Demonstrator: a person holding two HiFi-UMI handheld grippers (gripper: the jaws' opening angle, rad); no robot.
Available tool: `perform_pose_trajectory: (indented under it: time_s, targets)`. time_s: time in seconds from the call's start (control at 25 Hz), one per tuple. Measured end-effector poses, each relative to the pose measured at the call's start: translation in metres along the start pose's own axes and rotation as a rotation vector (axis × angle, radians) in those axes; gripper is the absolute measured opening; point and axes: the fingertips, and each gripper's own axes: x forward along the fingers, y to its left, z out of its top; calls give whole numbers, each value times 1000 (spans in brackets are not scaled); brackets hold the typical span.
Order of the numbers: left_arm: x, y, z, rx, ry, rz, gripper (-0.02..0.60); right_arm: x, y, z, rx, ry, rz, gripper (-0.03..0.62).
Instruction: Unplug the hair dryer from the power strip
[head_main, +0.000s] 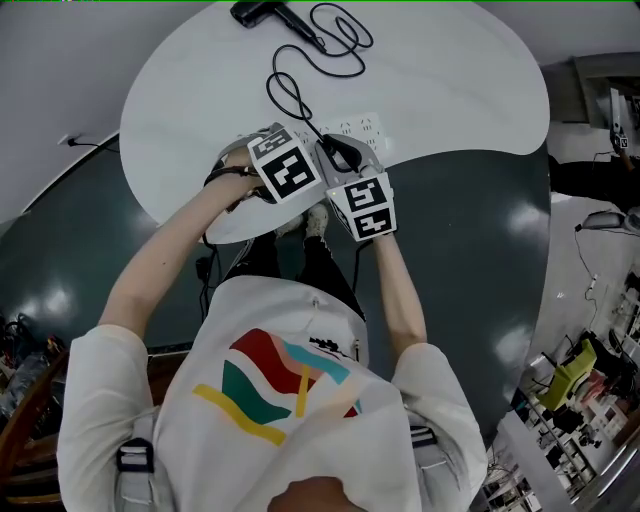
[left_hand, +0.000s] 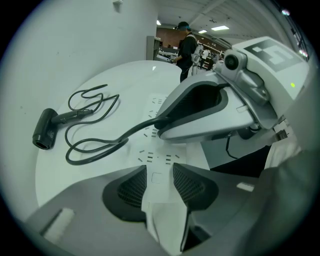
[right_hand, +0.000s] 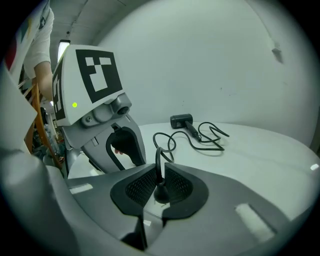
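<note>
While the left hand-held gripper (left_hand: 160, 172) clamps the power strip (left_hand: 157, 150), the right hand-held gripper (right_hand: 160, 175) grips the plug (right_hand: 160, 194).
Its cord (head_main: 290, 95) loops across the tabletop (head_main: 450, 90) to the hair dryer (head_main: 262, 13) lying at the far edge.

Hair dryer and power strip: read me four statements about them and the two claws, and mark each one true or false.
1. The right claw is closed on the black plug. True.
2. The hair dryer lies touching the power strip. False: it lies at the far side of the table, well apart from the strip.
3. The left claw has the white power strip between its pads. True.
4. The cord runs straight across the table. False: it lies in several loops.
</note>
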Motion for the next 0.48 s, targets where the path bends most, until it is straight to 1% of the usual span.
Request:
perform_pose_trajectory:
  time_s: [0.12, 0.2, 0.28, 0.4, 0.48]
  targets:
    - [3, 0, 3, 19, 18, -6, 167, 0, -3, -2, 2, 4, 5, 61]
    - [2, 0, 5, 16, 7, -11, 167, -1, -4, 0, 7, -2, 8, 61]
    - [1, 0, 4, 10, 1, -11, 167, -1, -4, 2, 37, -13, 12, 61]
    - [0, -1, 2, 12, 12, -6, 167, -1, -3, 3, 75, -29, 16, 61]
    - [-1, -1, 5, 10, 14, -10, 167, -3, -5, 5, 68, -37, 13, 61]
